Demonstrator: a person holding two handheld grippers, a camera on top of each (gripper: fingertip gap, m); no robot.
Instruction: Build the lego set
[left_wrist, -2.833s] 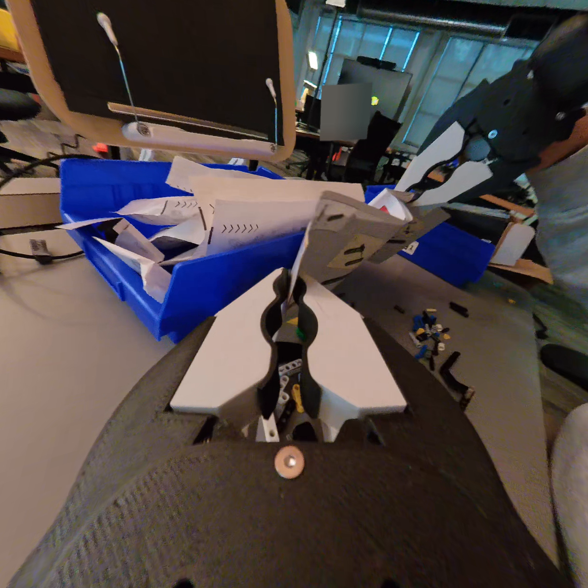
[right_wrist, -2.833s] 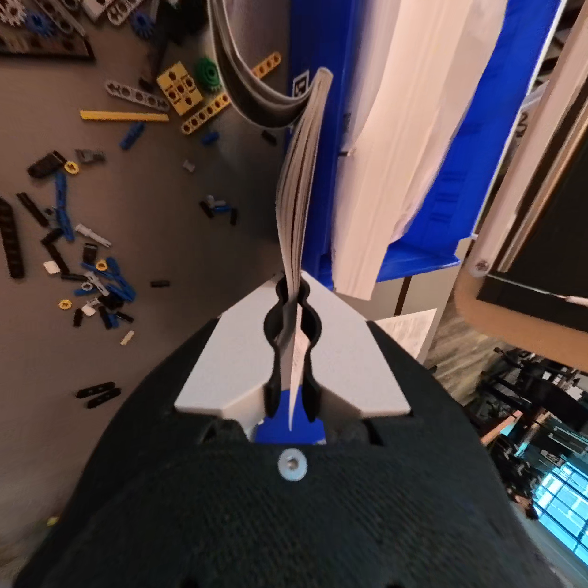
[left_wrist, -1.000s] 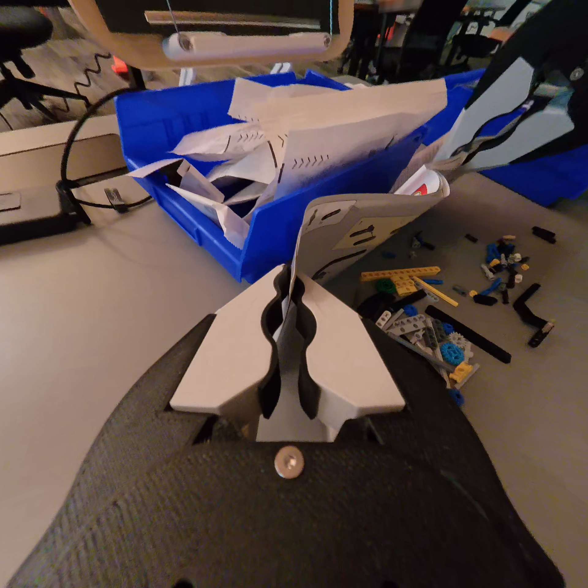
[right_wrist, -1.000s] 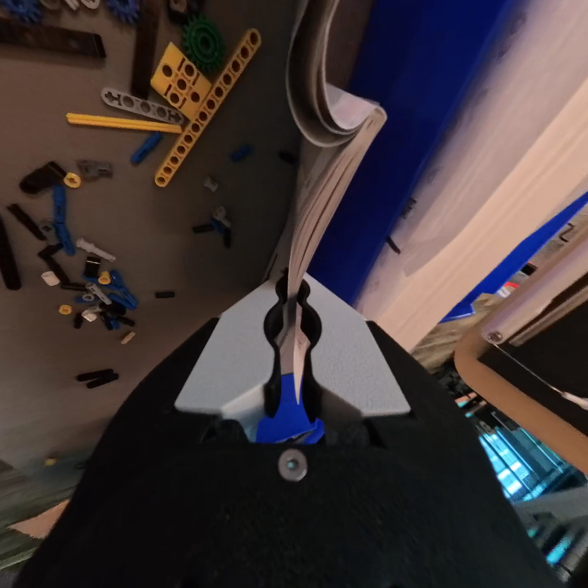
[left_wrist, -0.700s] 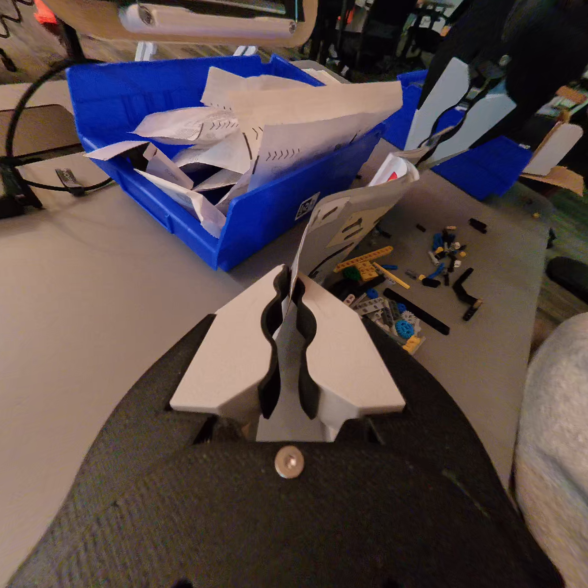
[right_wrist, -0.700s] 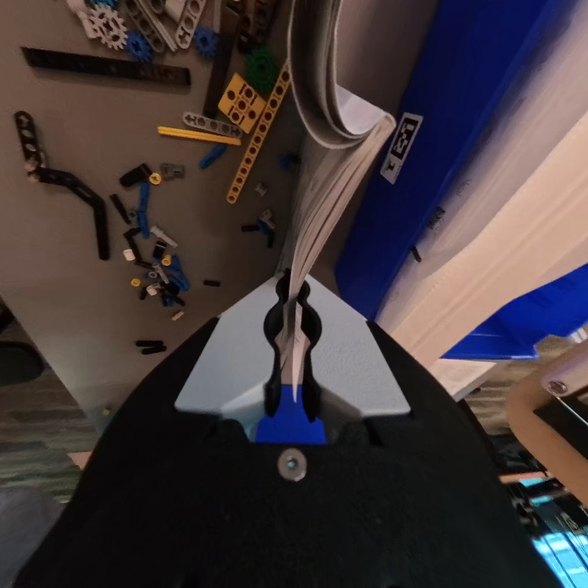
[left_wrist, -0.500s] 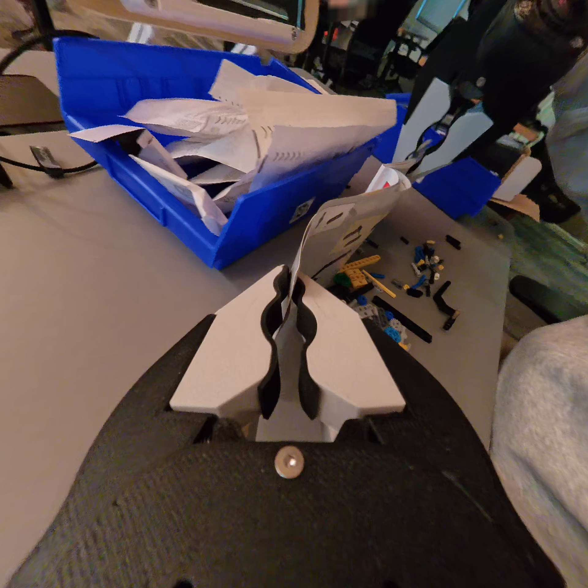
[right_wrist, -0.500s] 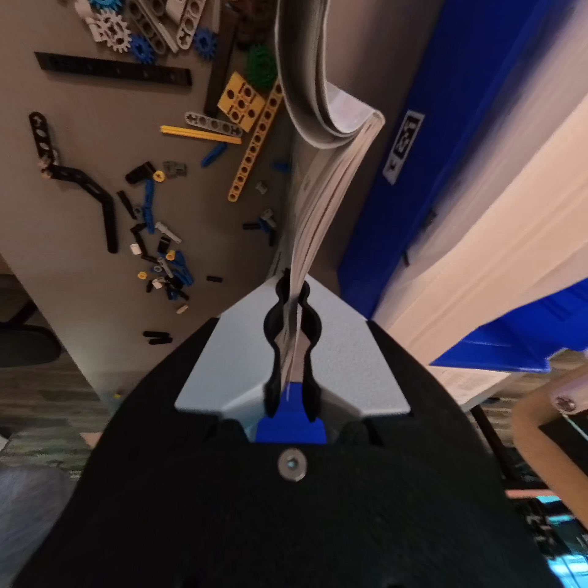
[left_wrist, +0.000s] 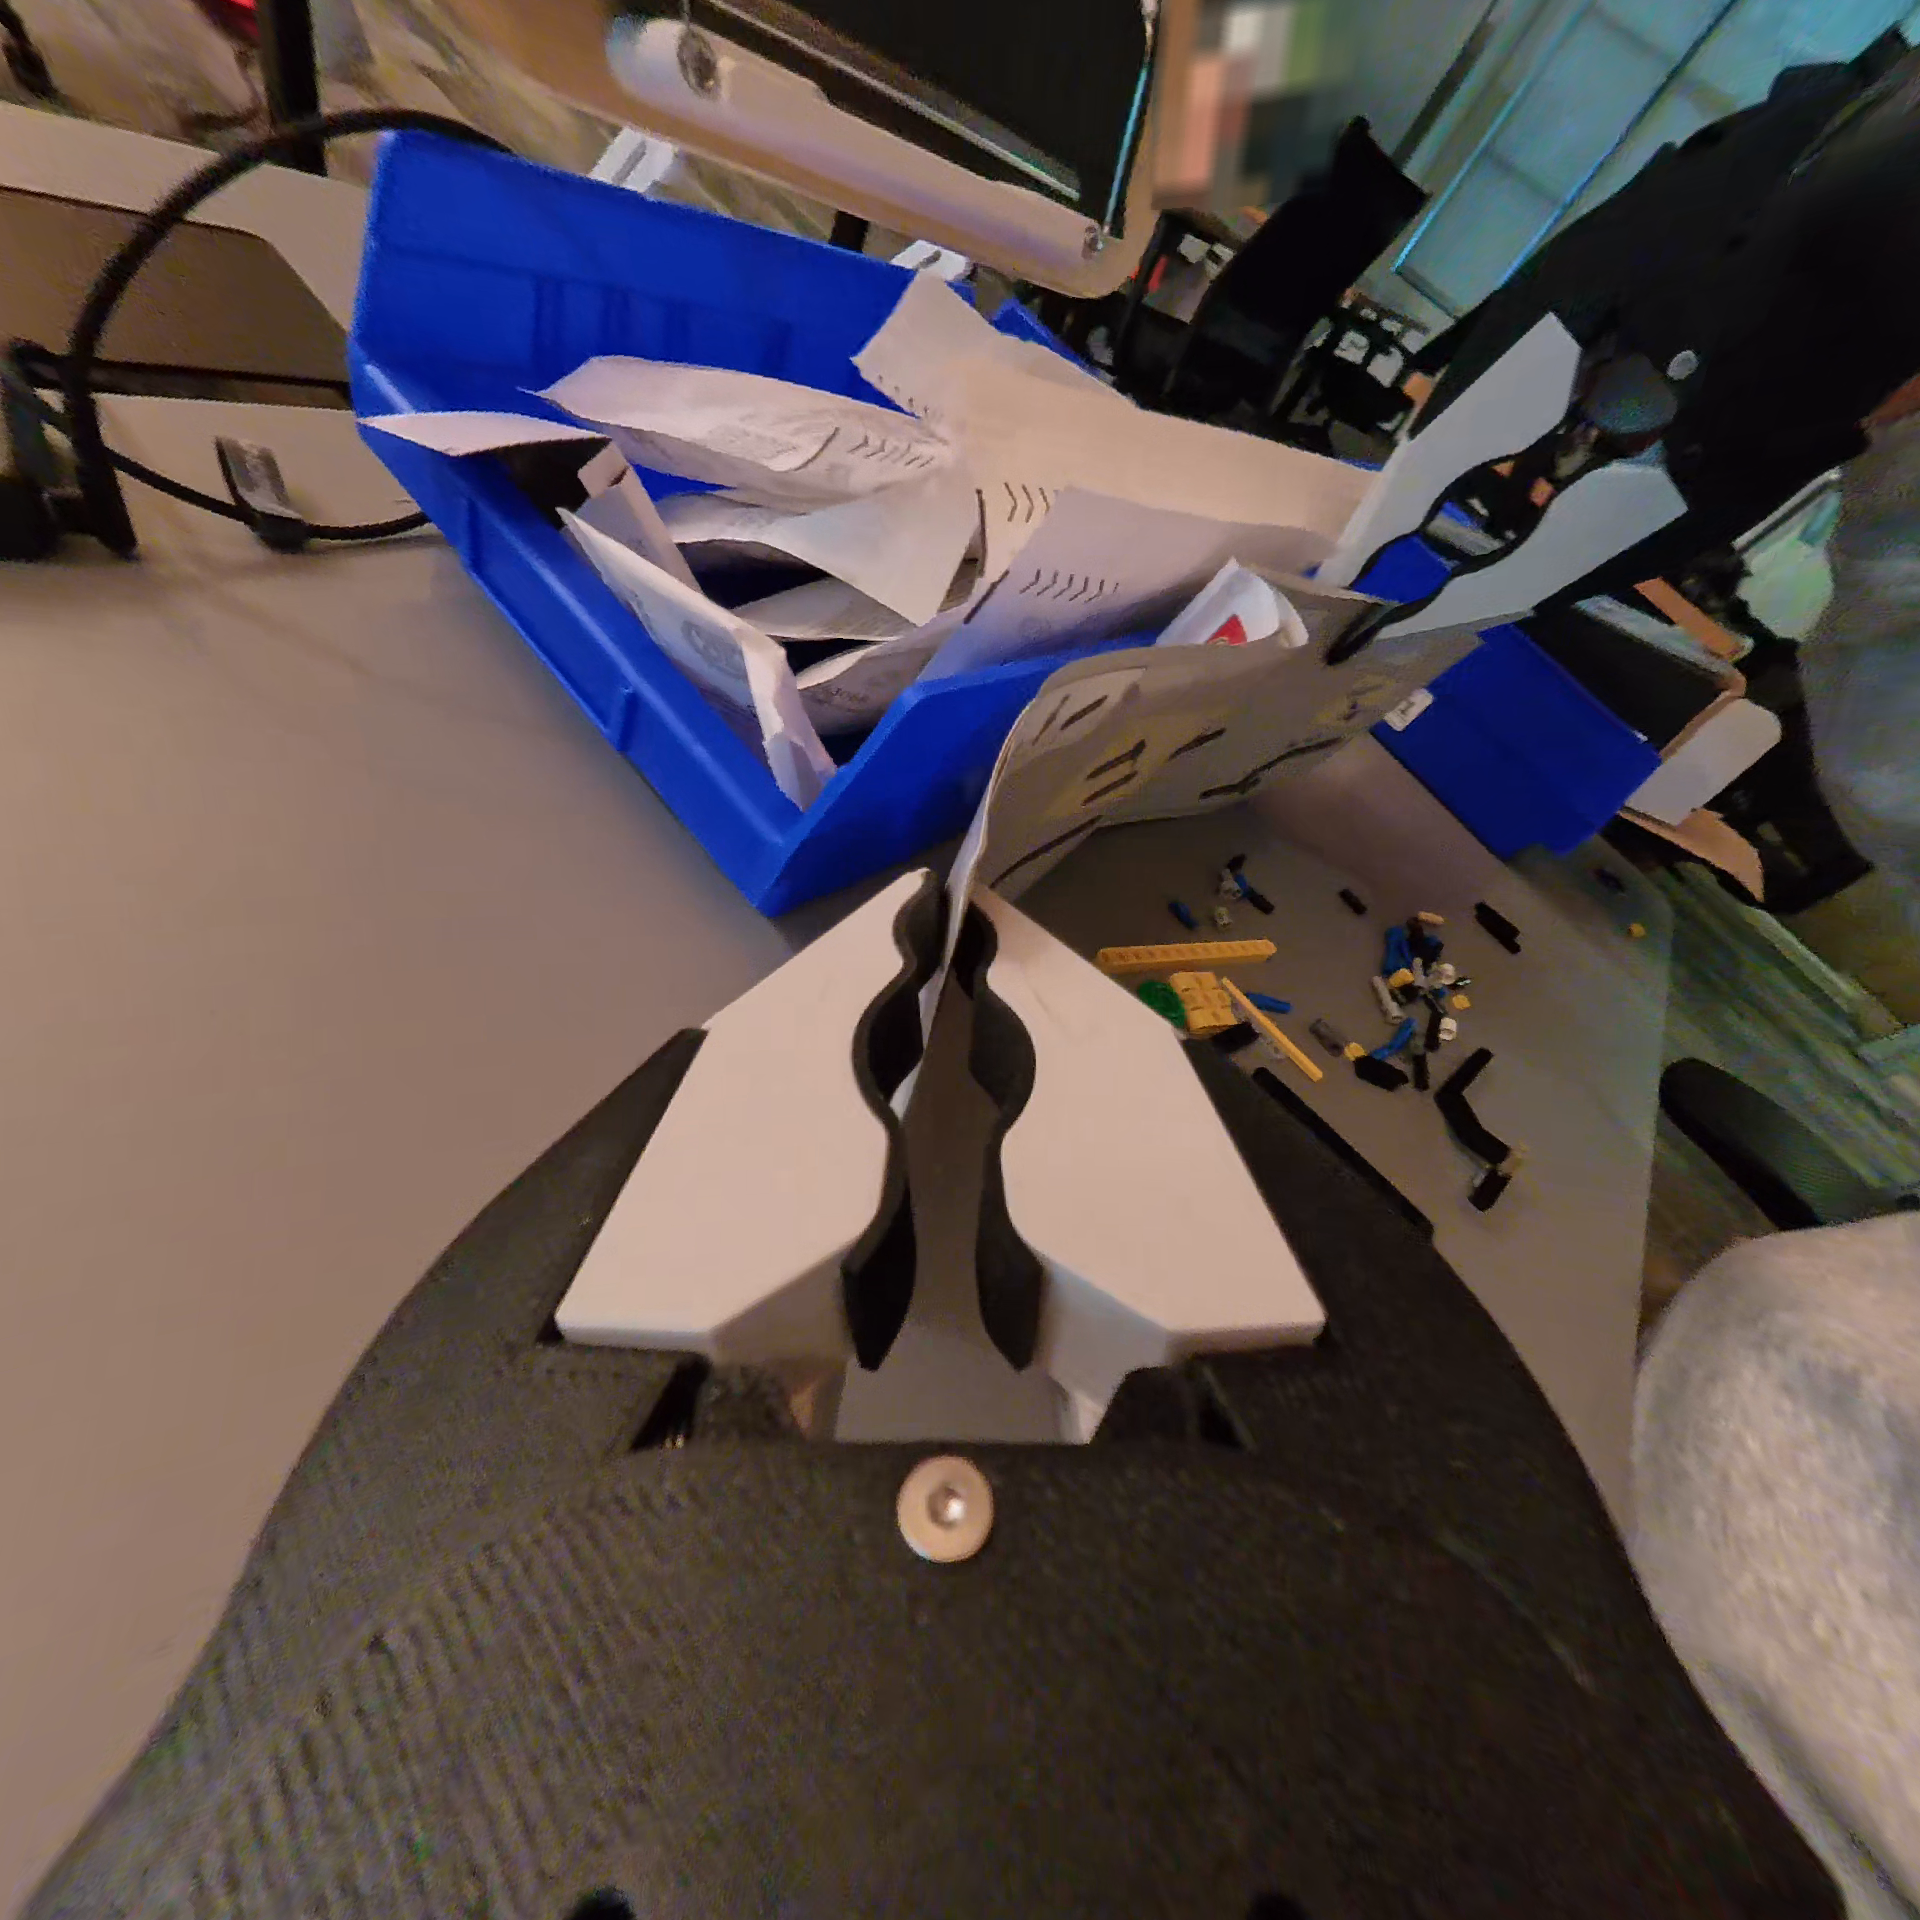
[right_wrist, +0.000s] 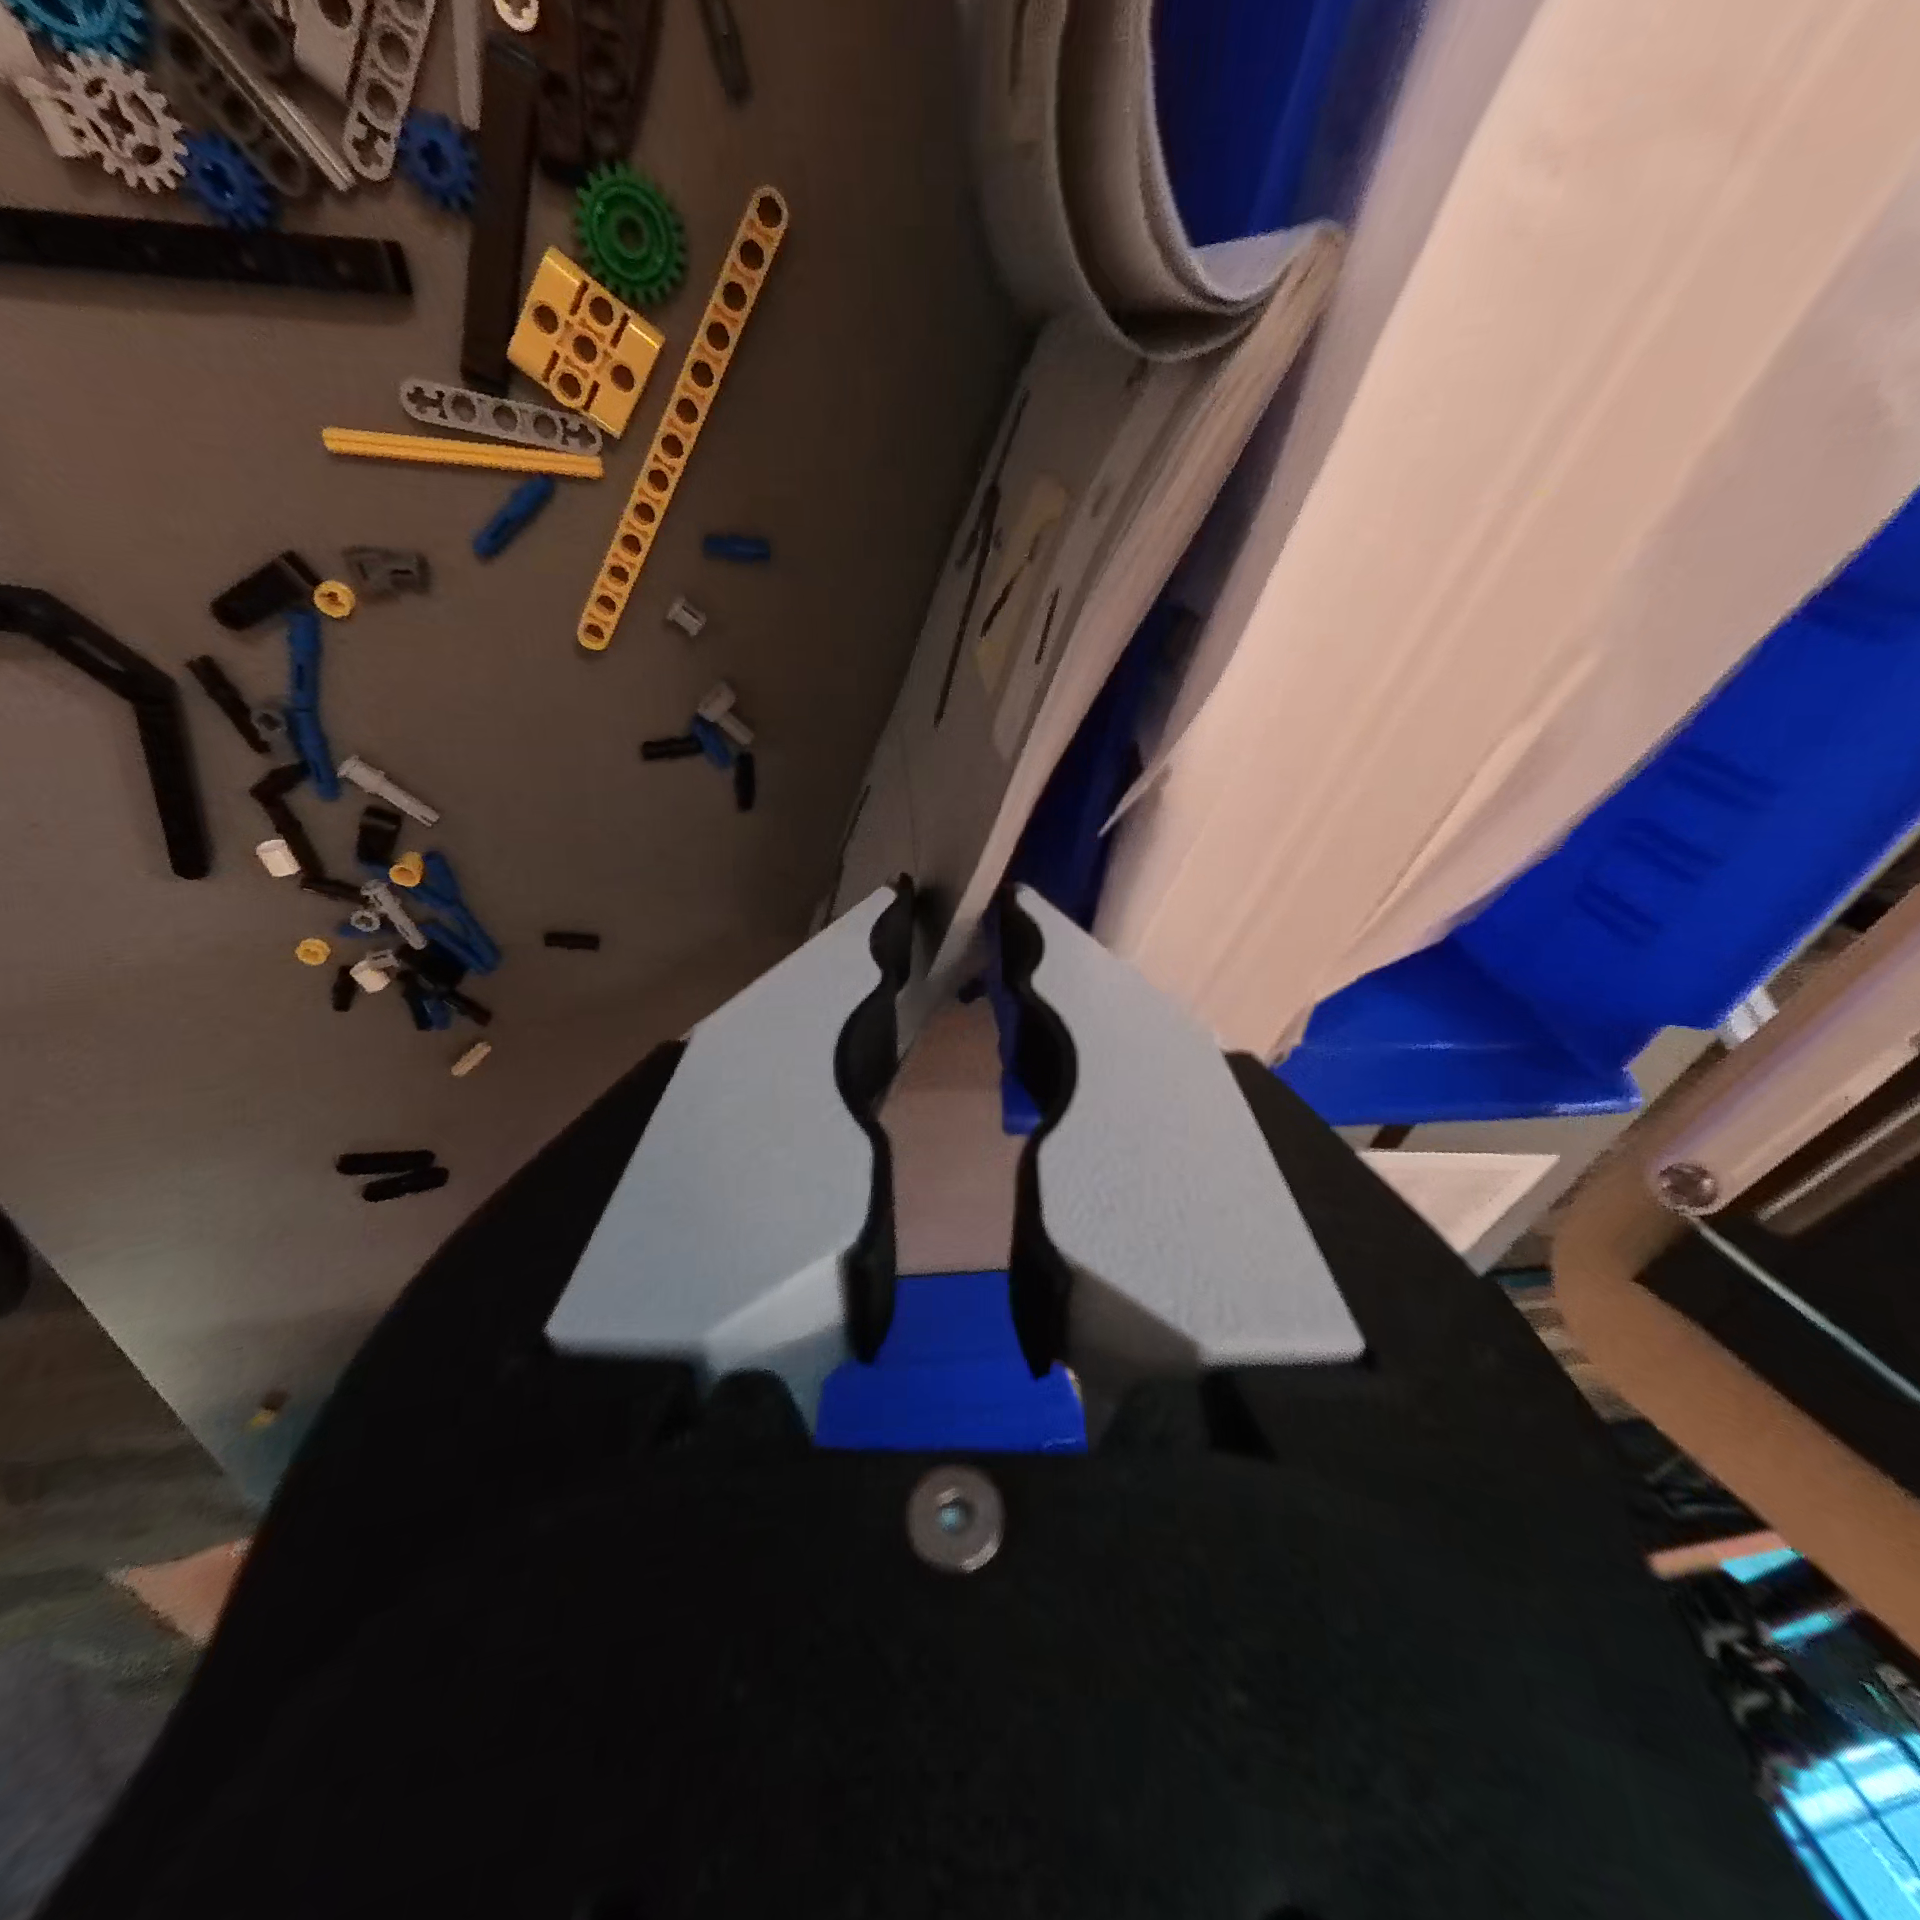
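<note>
Right wrist view shows the change: the right gripper (right_wrist: 951, 914) has just let its jaws spread, so the instruction booklet (right_wrist: 1049, 582) it was pinching a moment ago now only sits loosely in the gap, running off toward 12 o'clock. The left gripper (left_wrist: 951, 914) stays clamped on the booklet's other edge, so I'd say that hand has it now. Loose lego pieces (right_wrist: 623, 343) lie on the table (right_wrist: 499, 727) around 10 o'clock, the blue bin (right_wrist: 1621, 852) at 2.
</note>
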